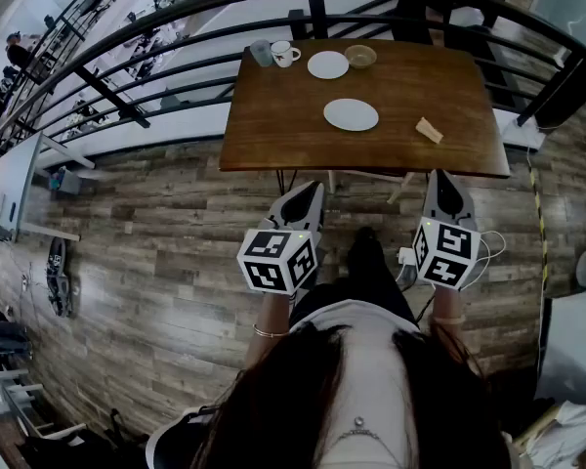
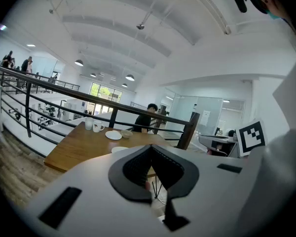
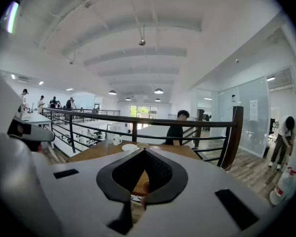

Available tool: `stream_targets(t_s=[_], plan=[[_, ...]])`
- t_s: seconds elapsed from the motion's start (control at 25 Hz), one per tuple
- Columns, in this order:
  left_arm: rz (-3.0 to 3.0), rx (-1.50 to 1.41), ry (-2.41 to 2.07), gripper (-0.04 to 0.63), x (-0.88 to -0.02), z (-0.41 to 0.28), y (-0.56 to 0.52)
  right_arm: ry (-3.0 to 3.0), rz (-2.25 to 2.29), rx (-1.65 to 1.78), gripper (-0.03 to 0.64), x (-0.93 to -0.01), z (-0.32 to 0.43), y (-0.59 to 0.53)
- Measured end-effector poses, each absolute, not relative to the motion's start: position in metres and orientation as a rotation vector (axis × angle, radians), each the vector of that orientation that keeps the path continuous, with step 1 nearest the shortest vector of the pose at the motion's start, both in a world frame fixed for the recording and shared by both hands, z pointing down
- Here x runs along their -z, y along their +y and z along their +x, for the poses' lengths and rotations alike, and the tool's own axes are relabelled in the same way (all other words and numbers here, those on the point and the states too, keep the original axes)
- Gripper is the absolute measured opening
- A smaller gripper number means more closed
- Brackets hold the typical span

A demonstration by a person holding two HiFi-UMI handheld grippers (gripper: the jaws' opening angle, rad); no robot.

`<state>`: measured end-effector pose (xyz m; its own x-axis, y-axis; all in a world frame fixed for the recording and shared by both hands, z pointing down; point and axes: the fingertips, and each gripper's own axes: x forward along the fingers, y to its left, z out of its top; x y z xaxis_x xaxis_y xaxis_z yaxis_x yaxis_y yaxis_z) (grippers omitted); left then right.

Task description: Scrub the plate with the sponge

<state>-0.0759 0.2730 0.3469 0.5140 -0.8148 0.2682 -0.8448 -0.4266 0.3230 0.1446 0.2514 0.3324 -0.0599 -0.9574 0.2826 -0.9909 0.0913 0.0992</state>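
While the nearer plate (image 1: 351, 114) and sponge (image 1: 429, 130) lie apart on the wooden table (image 1: 273, 125), the left gripper (image 1: 311, 191) and right gripper (image 1: 442, 180) are clenched, empty.

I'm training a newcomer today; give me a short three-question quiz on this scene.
1. True or false: the sponge lies on the near plate.
2. How many plates stand on the table? A one, B two, C three.
3. Fill in: the left gripper and right gripper have jaws ____.
Key: 1 false, it lies on the table; 2 B; 3 shut.
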Motion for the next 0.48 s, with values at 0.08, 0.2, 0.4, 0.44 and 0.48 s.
stream_targets(t_s=[0.08,0.2,0.4,0.44,0.48], plan=[[2.356,-0.105,-1.352,0.009,-0.348,-0.073,0.265,-2.120,1.950,-0.178,0.035,-0.332,0.143,0.244],[2.372,-0.117,-1.345,0.011,-0.350,-0.068,0.252,-2.134,1.955,-0.188,0.035,-0.334,0.143,0.234],[2.386,-0.129,-1.335,0.011,-0.353,-0.056,0.229,-2.149,1.936,-0.223,0.035,-0.340,0.149,0.216],[2.387,-0.128,-1.332,0.011,-0.353,-0.053,0.224,-2.151,1.932,-0.229,0.035,-0.341,0.151,0.212],[2.388,-0.126,-1.330,0.011,-0.352,-0.051,0.219,-2.153,1.928,-0.234,0.035,-0.342,0.152,0.208]])
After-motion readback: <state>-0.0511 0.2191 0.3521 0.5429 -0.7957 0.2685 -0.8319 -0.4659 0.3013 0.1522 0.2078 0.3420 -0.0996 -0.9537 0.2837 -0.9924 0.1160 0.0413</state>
